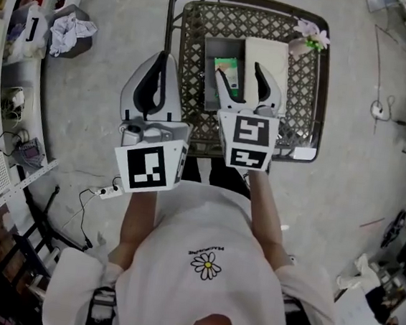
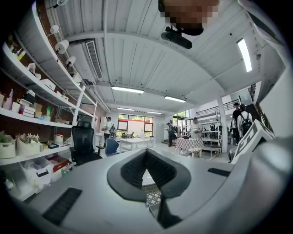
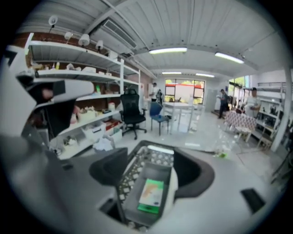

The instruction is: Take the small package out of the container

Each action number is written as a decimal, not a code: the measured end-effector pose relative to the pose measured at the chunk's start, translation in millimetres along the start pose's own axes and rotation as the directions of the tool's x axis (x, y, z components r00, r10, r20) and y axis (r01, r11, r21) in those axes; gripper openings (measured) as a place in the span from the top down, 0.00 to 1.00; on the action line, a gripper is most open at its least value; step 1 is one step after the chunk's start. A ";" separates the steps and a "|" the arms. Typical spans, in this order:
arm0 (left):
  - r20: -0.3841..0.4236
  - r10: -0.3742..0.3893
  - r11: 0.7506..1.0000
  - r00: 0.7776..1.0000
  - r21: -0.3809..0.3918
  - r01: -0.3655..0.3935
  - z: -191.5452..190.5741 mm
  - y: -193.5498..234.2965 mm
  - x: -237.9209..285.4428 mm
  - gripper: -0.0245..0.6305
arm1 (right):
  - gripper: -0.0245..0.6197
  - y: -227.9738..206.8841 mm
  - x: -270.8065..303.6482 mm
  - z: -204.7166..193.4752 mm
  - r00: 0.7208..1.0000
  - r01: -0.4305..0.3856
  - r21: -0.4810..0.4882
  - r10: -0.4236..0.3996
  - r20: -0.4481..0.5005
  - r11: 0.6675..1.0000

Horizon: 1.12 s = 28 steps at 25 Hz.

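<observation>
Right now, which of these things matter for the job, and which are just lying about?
Job: small package; grey container holding it; open right gripper above it.
Lying about: white box; flower; crumpled cloth on the floor.

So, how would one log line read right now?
right tool: open over green package | green package: in gray container | left tool: shut, empty
</observation>
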<state>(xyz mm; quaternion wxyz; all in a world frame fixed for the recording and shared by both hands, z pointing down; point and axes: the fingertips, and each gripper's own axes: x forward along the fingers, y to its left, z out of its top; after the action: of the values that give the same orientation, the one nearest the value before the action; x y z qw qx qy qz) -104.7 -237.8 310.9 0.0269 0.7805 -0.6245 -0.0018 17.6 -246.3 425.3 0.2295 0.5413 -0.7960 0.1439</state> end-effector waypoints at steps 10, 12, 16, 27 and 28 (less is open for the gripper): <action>-0.071 0.000 1.000 0.997 -0.004 0.000 -34.4 13.1 5.7 0.93 | 0.49 -4.4 54.8 -64.9 0.982 0.021 0.105 -0.001 -0.187 0.994; -0.081 0.002 1.000 0.997 -0.006 -0.003 -39.6 15.7 4.8 0.93 | 0.49 -5.6 63.0 -79.2 0.974 0.034 0.127 -0.005 -0.227 0.991; -0.083 0.007 1.000 0.997 -0.023 -0.009 -42.6 19.4 3.5 0.93 | 0.49 -6.9 77.2 -105.1 0.958 0.088 0.177 -0.034 -0.286 0.980; -0.100 0.017 1.000 0.995 -0.008 -0.018 -51.4 28.1 -1.1 0.93 | 0.49 -3.5 113.3 -178.6 0.859 0.167 0.049 -0.121 -0.497 0.985; -0.102 0.020 1.000 0.995 -0.009 -0.021 -52.2 30.0 -1.9 0.93 | 0.49 -3.7 114.5 -183.9 0.848 0.174 0.039 -0.130 -0.514 0.984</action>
<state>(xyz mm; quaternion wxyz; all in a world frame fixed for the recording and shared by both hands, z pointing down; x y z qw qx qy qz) -132.6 -240.4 364.3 0.0629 0.7730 -0.6303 0.0351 24.3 -250.9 641.8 0.4196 0.5541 -0.6549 0.2965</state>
